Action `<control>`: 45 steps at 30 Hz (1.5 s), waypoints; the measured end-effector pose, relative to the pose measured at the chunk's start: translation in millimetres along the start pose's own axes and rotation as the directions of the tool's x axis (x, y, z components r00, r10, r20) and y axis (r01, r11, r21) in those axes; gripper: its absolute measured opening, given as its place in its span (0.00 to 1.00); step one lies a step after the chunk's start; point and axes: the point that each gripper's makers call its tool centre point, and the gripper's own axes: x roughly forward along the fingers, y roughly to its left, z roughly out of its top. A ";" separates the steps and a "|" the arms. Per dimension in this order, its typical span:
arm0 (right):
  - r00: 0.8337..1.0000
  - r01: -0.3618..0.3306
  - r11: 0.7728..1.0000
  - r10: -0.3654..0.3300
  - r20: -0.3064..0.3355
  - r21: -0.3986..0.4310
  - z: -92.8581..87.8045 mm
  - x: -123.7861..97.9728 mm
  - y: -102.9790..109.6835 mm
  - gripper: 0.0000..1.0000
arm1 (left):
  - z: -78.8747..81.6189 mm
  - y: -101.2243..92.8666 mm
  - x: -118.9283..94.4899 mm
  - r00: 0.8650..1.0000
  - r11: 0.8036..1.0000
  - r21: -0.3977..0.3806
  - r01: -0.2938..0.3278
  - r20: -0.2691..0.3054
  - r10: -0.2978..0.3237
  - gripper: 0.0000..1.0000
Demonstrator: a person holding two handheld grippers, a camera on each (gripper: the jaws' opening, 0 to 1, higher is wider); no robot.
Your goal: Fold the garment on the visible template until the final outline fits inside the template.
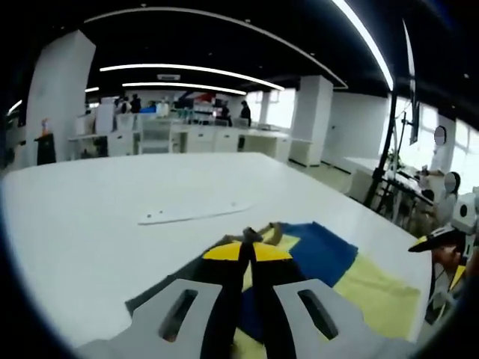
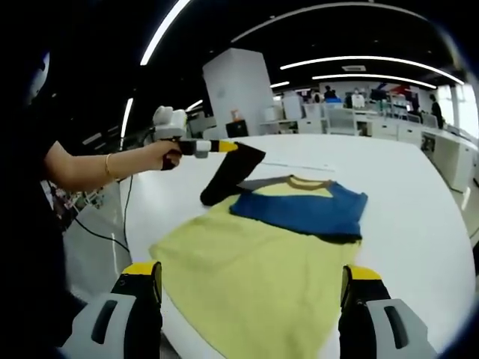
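A yellow shirt [image 2: 254,277] with a blue chest panel [image 2: 299,209] and dark sleeves lies flat on the white table [image 2: 404,179]. In the right gripper view, a hand holds my left gripper [image 2: 224,146] up at the far left of the shirt, shut on the dark sleeve [image 2: 232,176], which is lifted off the table. My right gripper [image 2: 251,280] hovers over the yellow hem with its jaws wide apart and nothing between them. In the left gripper view, the left gripper [image 1: 251,243] has its jaws pressed together on dark fabric [image 1: 168,288] above the shirt [image 1: 322,250].
A flat white strip [image 1: 191,213] lies on the table [image 1: 90,224] beyond the shirt. The table's edge runs close on the right, with stands and equipment [image 1: 393,172] past it. Counters and people stand far back in the room [image 1: 187,127].
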 end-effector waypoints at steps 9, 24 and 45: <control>1.000 0.003 1.000 -0.003 0.001 0.006 -3.1 -3.0 -2.2 0.99 | 2.9 -28.5 20.8 0.999 0.998 -0.013 0.054 -0.001 -0.054 0.00; 1.000 0.012 1.000 -0.012 0.002 0.029 -6.5 -6.3 -2.4 0.99 | 6.7 -80.3 59.6 0.990 0.990 -0.018 0.140 -0.003 -0.140 0.00; 1.000 0.021 0.999 -0.021 -0.004 0.048 -12.0 -7.3 -4.6 0.99 | 11.0 -132.2 93.1 0.980 0.979 0.032 0.200 -0.022 -0.199 0.00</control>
